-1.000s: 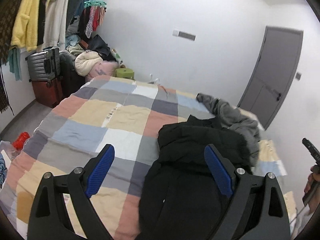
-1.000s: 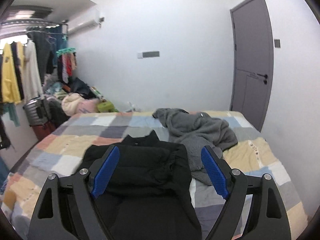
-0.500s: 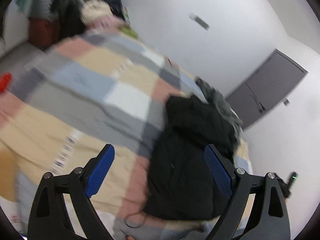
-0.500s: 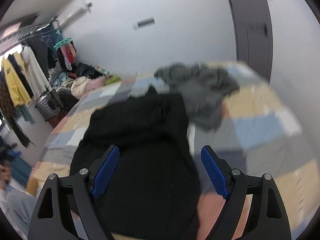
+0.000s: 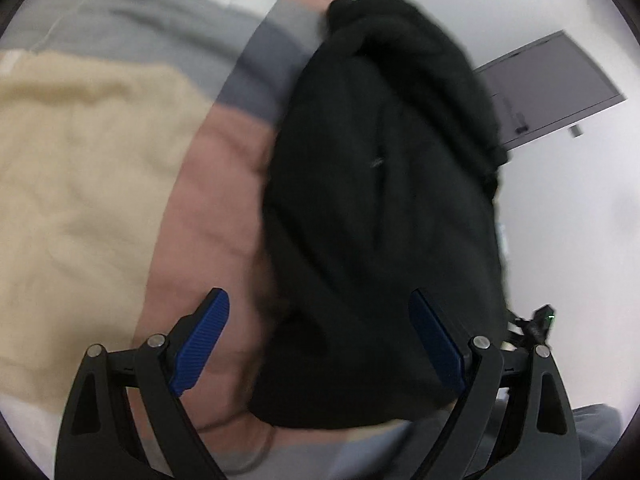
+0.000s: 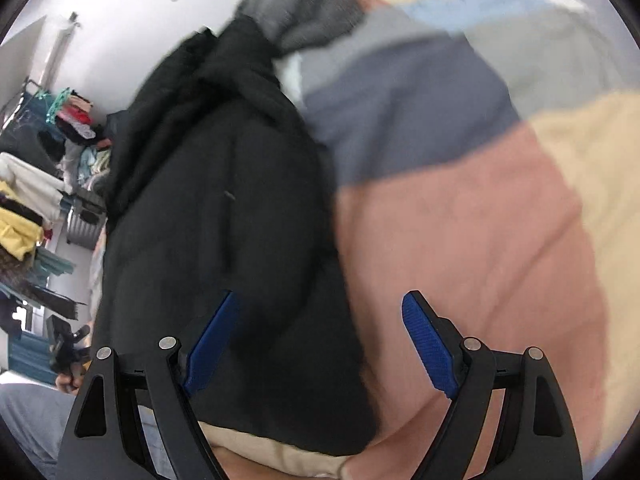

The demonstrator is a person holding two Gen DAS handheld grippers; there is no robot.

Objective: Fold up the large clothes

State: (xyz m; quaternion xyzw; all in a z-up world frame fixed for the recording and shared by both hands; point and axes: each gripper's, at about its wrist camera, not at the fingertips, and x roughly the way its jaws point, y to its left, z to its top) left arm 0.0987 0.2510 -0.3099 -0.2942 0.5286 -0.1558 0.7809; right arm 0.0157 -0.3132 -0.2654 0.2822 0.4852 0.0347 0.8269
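Black jacket [image 5: 384, 208] spread lengthwise on the patchwork quilt [image 5: 80, 184], near hem at the bed's near edge, bulkier collar or hood end toward the far side. Lying bunched rather than flat, probably laid out this way so both lower corners can be reached from the near edge. Still unfolded by the look of it, so the task seems at its very start.

Left gripper [image 5: 320, 340] low over the jacket's near left part, blue pads wide apart, nothing between them; left pad above pink quilt, right pad above black cloth, so straddling the jacket's left edge. Right gripper [image 6: 320, 340] mirroring that on the other side, jaws likewise spread and empty, left pad over black fabric, right pad over the pink patch. Both apparently set to pinch the hem's two corners at once, which would keep so large a garment even when lifted. Whether either pad touches cloth cannot be told through the motion blur.

Grey garment [image 6: 316, 12] crumpled at the far end, just beside the jacket's top, possibly overlapping it; could drag along if the jacket is pulled. Beyond, grey door [image 5: 548, 88] in the white wall on the far right, and a crowded clothes rack [image 6: 36, 184] with a suitcase on the far left.
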